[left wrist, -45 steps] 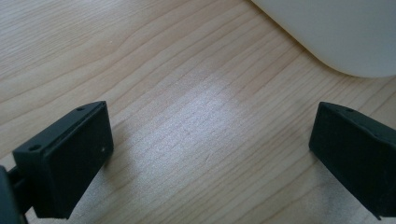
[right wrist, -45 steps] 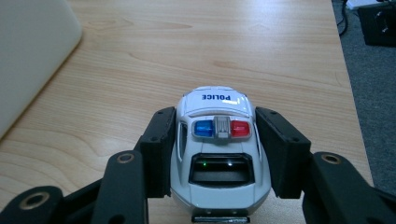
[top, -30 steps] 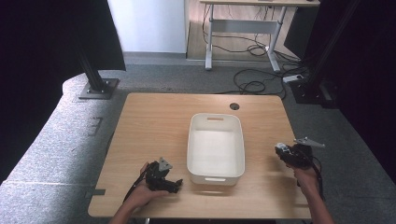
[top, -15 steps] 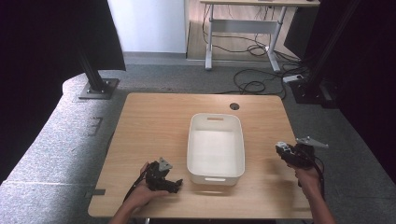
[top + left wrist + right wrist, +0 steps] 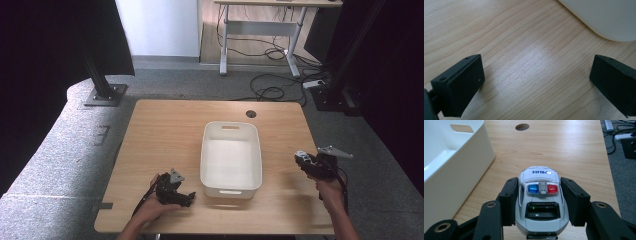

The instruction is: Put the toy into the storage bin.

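Observation:
A white toy police car [image 5: 540, 200] with a blue and red light bar sits between the jaws of my right gripper [image 5: 539, 192], which is shut on its sides. In the high view that right gripper [image 5: 306, 161] holds the car [image 5: 301, 157] above the table's right part, to the right of the white bin [image 5: 230, 185]. My left gripper [image 5: 186, 198] rests low near the table's front left, just left of the bin. Its jaws stand wide open over bare wood, and the left gripper [image 5: 536, 82] has a rounded corner of the bin [image 5: 604, 17] ahead of it.
The bin's inside looks empty, and a handle slot [image 5: 461, 128] shows in its far wall. A round cable hole [image 5: 251, 114] lies near the table's far edge. Beyond the table are grey floor mats, black stands, cables and a desk frame.
My right gripper with the police car has shifted a little; the left gripper has stayed where it was.

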{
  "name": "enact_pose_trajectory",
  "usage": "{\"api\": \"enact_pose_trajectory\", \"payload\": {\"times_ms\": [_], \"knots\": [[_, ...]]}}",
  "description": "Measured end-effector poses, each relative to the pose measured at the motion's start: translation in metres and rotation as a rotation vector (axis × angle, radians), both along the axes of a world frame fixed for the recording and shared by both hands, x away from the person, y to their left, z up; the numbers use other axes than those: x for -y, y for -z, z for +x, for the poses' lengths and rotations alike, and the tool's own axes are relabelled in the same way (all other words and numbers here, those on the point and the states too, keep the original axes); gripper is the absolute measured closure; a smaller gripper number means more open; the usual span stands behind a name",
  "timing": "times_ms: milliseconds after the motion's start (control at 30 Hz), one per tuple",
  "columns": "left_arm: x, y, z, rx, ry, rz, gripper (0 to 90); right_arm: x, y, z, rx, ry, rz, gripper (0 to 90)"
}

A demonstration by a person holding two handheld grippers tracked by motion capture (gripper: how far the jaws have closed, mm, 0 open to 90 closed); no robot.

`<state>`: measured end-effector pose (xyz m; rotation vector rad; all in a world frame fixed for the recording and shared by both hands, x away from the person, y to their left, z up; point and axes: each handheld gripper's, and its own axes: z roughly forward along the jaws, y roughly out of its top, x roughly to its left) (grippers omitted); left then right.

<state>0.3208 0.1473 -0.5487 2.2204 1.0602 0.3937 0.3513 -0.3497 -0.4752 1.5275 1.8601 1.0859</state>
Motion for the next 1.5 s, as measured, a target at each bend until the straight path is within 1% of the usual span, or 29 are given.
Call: {"api": "enact_pose_trajectory", "payload": {"times_ms": [133, 200, 500, 567, 633, 800, 1167, 1400, 1467, 1500], "knots": [[0.0, 0.0, 0.0, 0.0, 0.001, 0.0, 0.0, -0.003, -0.003, -0.001, 0.007, -0.005, 0.008, 50.1], [0.0, 0.0, 0.0, 0.0, 0.002, 0.0, 0.0, -0.004, -0.003, -0.001, 0.008, -0.008, -0.001, 50.2], [0.0, 0.0, 0.001, 0.001, 0.005, 0.0, 0.0, -0.014, -0.011, -0.004, 0.026, -0.033, -0.007, 50.1], [0.0, 0.0, 0.001, 0.0, 0.004, 0.0, 0.0, -0.016, -0.012, -0.005, 0.028, -0.041, -0.002, 50.1], [0.0, 0.0, 0.001, 0.0, 0.006, 0.0, 0.0, -0.018, -0.013, -0.005, 0.032, -0.047, -0.011, 50.2], [0.0, 0.0, 0.001, 0.001, 0.008, 0.0, 0.0, -0.021, -0.014, -0.005, 0.03, -0.054, -0.013, 50.1], [0.001, 0.0, 0.001, 0.001, 0.009, 0.0, 0.0, -0.026, -0.02, -0.007, 0.045, -0.067, -0.011, 50.2], [0.001, 0.0, 0.001, 0.001, 0.009, 0.001, 0.0, -0.026, -0.021, -0.008, 0.049, -0.062, -0.014, 50.2], [0.001, 0.0, 0.001, 0.001, 0.009, 0.001, 0.0, -0.027, -0.022, -0.008, 0.052, -0.065, -0.019, 50.2], [0.001, 0.0, 0.001, 0.001, 0.009, 0.001, 0.0, -0.03, -0.023, -0.009, 0.063, -0.064, -0.041, 50.2]]}}
